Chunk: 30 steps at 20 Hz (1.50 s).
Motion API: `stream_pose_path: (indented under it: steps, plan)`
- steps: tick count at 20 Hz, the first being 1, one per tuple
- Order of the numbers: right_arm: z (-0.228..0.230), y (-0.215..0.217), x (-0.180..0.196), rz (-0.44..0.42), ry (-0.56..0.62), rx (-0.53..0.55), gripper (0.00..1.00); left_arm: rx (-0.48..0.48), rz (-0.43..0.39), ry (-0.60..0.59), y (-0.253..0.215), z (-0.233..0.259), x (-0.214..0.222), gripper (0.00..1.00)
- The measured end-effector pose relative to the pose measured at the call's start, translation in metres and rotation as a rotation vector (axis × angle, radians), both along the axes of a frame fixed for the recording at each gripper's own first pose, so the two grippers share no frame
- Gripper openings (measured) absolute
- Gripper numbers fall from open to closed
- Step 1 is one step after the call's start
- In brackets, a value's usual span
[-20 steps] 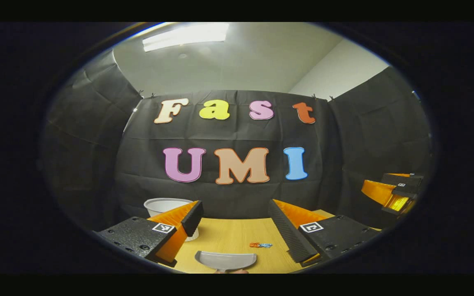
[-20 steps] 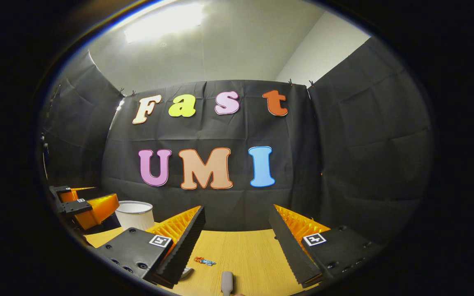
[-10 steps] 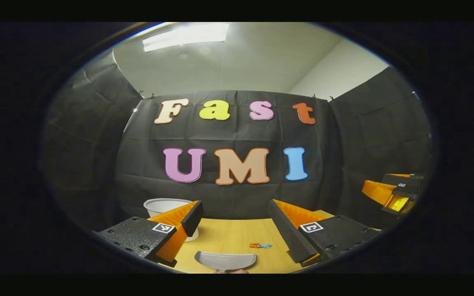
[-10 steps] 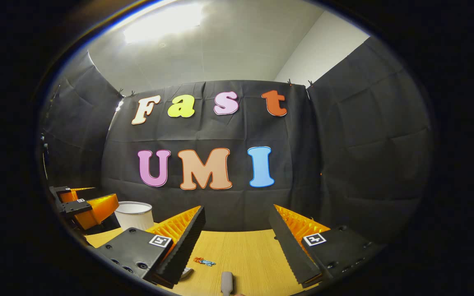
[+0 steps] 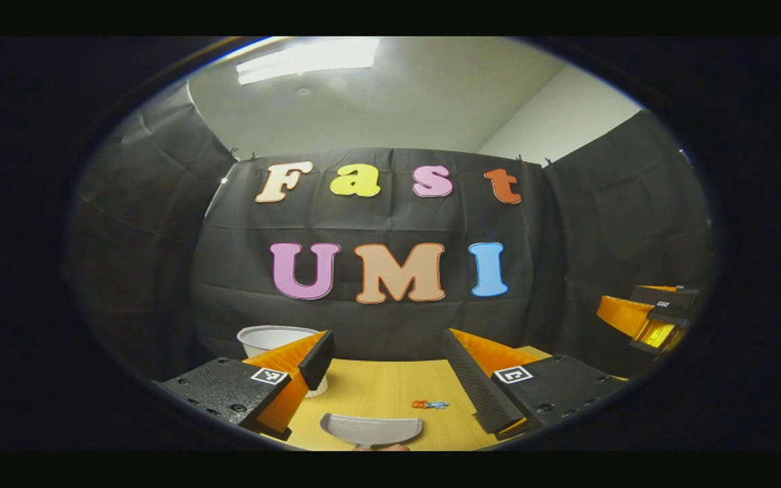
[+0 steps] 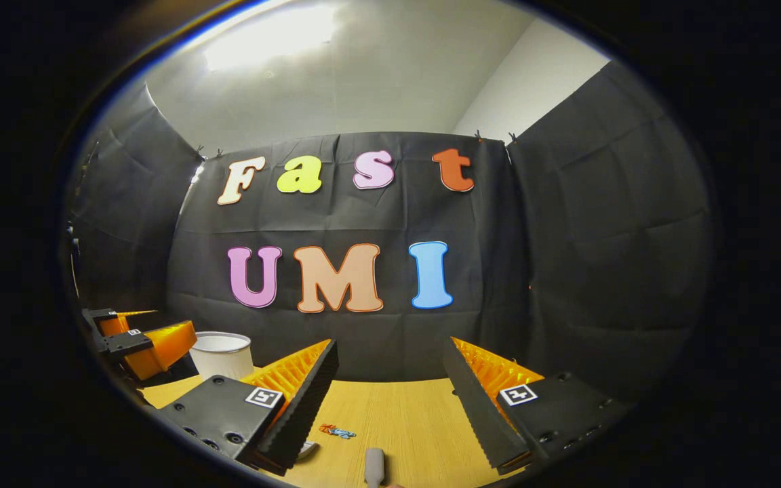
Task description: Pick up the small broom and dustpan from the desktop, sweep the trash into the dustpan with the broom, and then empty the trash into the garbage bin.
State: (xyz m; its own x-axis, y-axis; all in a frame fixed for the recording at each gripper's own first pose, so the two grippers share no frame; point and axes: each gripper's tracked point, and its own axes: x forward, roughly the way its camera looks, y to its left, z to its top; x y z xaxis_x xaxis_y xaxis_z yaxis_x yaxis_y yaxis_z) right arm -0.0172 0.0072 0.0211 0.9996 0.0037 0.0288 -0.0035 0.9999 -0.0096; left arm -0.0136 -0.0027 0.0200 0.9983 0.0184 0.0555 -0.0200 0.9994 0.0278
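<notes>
A grey dustpan [image 5: 371, 430] lies on the wooden desk [image 5: 377, 383] just below my left gripper [image 5: 385, 351], which hovers open above it with nothing between its fingers. A small red and blue scrap of trash [image 5: 429, 404] lies to the right of the dustpan. In the right gripper view, the grey tip of the broom handle [image 6: 375, 466] sits at the bottom edge, below my right gripper [image 6: 390, 356], which is open too. The trash [image 6: 337, 431] lies left of the handle. The left gripper [image 6: 136, 339] appears far left, and the right gripper [image 5: 648, 315] far right in the left gripper view.
A white garbage bin [image 5: 272, 339] stands at the back left of the desk, partly behind my left finger; it also appears in the right gripper view as the bin [image 6: 222, 354]. Black cloth walls close the booth behind and at both sides.
</notes>
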Motion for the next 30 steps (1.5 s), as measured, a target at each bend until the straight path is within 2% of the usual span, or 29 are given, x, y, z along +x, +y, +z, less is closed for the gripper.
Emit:
stream_pose_path:
  steps: [30]
  plan:
    - [0.0032,0.0007,-0.0019,0.010,-0.009,-0.008,1.00,0.009,0.005,-0.013,-0.0021,0.0077,-0.0019,0.95]
